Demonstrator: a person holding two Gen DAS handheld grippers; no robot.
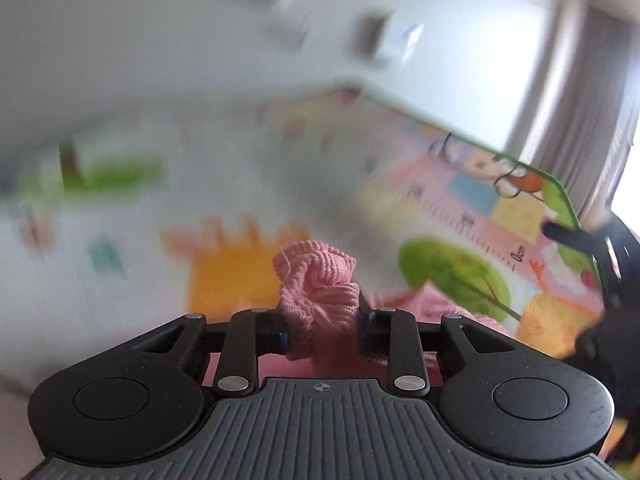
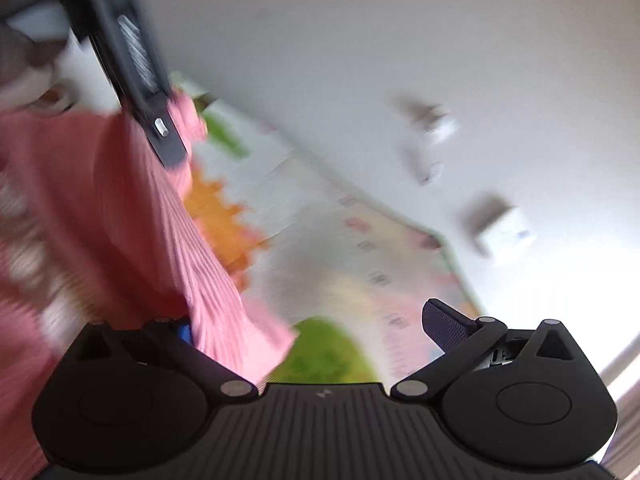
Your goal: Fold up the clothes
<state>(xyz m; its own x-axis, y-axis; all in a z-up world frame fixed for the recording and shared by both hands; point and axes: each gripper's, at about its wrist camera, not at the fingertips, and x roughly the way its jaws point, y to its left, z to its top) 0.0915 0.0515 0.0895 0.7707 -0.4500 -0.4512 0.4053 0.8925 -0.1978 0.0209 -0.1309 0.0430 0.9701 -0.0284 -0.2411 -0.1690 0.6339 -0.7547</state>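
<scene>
A pink ribbed knit garment [image 1: 316, 284] is bunched between the pads of my left gripper [image 1: 320, 320], which is shut on it above a colourful play mat [image 1: 224, 272]. In the right wrist view the same garment [image 2: 132, 220] hangs in a wide sheet from the left gripper [image 2: 160, 128] at the upper left. My right gripper [image 2: 316, 328] stands open; its right finger [image 2: 444, 328] is bare, and the pink cloth drapes over the left finger and hides it. The right gripper's dark body [image 1: 600, 248] shows at the right edge of the left wrist view.
The play mat [image 2: 320, 240] lies on a white floor. Several small blurred objects [image 2: 436, 124] sit on the floor beyond the mat's edge. A grey curtain [image 1: 592, 92] hangs at the far right by a bright window.
</scene>
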